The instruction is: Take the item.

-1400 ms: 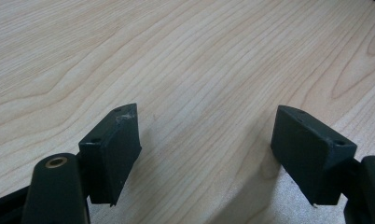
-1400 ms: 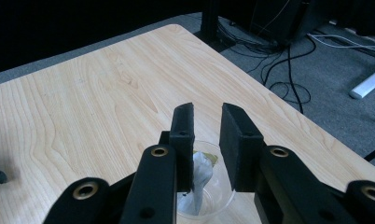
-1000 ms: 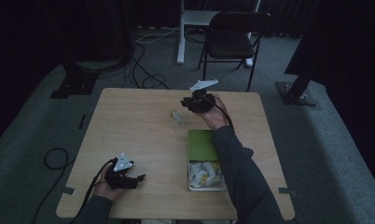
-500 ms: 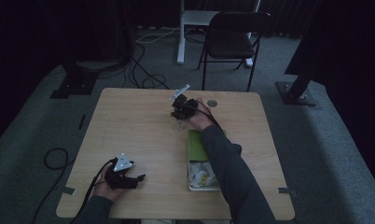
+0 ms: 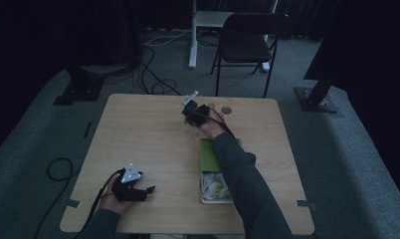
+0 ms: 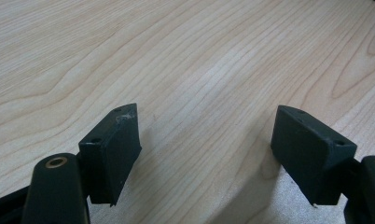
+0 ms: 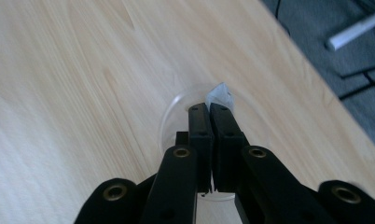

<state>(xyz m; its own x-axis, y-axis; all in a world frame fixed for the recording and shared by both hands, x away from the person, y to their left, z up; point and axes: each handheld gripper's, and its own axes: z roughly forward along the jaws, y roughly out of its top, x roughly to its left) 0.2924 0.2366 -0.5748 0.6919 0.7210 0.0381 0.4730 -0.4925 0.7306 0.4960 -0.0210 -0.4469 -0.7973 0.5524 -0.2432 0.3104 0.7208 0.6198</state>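
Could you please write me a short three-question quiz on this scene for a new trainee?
1. True or false: the left gripper has its jaws wide apart over bare table.
2. What shows past the tips of the right gripper? A) a white scrap above a clear glass; B) a pencil; C) a key.
3. Fill in: beside the right forearm lies a green ____.

Key: 1 true; 2 A; 3 box.

Dark sleeves [image 5: 238, 169] — black grippers (brass-ringed screws [image 7: 181, 152]) trailing black cables [image 5: 99, 199].
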